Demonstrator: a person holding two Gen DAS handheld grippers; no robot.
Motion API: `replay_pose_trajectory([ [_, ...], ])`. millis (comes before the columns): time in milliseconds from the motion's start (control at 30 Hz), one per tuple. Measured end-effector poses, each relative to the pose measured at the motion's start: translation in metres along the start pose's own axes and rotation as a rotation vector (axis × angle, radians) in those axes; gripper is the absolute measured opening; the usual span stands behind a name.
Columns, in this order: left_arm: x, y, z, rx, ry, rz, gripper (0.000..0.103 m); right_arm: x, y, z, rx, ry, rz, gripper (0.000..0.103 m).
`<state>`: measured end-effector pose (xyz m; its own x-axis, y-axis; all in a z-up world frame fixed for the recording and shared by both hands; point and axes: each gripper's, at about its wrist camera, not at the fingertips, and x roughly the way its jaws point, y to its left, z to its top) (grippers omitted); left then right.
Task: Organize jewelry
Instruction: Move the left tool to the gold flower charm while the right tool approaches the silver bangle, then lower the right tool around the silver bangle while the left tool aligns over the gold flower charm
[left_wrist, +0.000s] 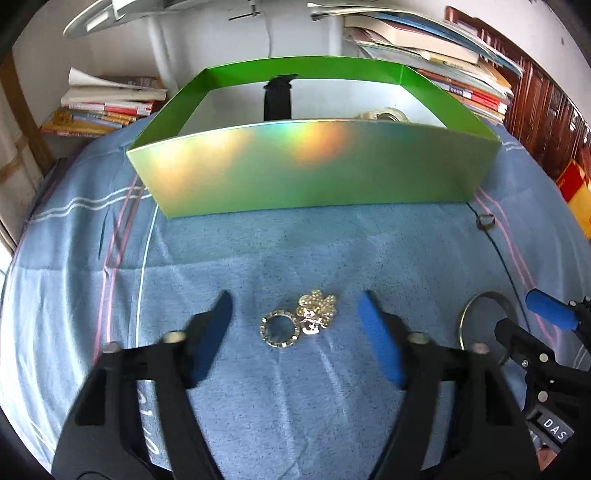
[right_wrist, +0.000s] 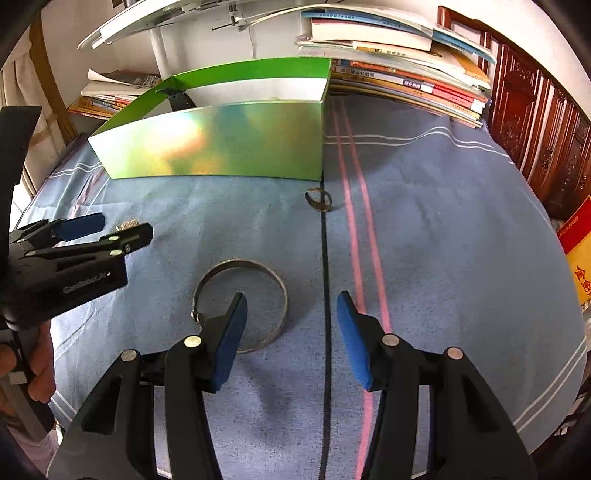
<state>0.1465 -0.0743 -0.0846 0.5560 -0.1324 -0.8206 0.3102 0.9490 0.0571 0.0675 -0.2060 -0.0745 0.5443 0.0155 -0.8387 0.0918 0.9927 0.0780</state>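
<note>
Blue striped cloth (left_wrist: 92, 258) over tabletop, filling frame. Green open box (left_wrist: 306, 173) at upper centre, on cloth. Left hand-held gripper (left_wrist: 295, 314) at lower centre, jaws wide, straddling rhinestone brooch cluster (left_wrist: 299, 323) without contact. Right hand-held gripper (right_wrist: 291, 317) at lower centre, jaws wide, empty; silver bangle (right_wrist: 240, 304) beneath left pad (right_wrist: 229, 339). Small ring (right_wrist: 318, 199) just below box's right corner.
</note>
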Motion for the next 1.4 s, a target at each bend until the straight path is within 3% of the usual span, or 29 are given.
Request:
replay_pose_trajectory([
  [167,-0.002,-0.001,-0.003,0.016,-0.007,-0.014,0.023,0.000,0.007,0.000,-0.012,0.000,0.002,0.051],
  [367,-0.010,0.005,-0.011,0.007,-0.010,-0.016,0.023,0.001,0.007,0.000,-0.014,0.003,-0.004,0.051],
  [667,-0.032,0.017,-0.046,-0.019,-0.016,-0.077,0.023,0.003,0.000,0.007,0.014,-0.010,-0.031,0.051],
  [733,-0.035,0.021,-0.054,-0.027,-0.018,-0.066,0.025,0.007,0.001,0.009,0.012,-0.014,-0.064,0.051],
  [900,-0.041,0.032,-0.069,-0.045,-0.026,-0.026,0.048,0.007,0.016,0.004,-0.053,-0.027,-0.058,0.051],
  [1100,-0.042,0.041,-0.071,-0.071,-0.026,-0.014,0.050,0.000,0.035,-0.006,-0.133,0.004,0.062,0.046],
  [1200,-0.041,0.039,-0.069,-0.074,-0.023,-0.016,0.055,-0.001,0.036,-0.005,-0.131,-0.007,0.030,0.046],
  [1400,-0.030,0.025,-0.055,-0.047,-0.030,-0.021,0.054,0.006,0.027,0.002,-0.098,-0.011,-0.016,0.046],
])
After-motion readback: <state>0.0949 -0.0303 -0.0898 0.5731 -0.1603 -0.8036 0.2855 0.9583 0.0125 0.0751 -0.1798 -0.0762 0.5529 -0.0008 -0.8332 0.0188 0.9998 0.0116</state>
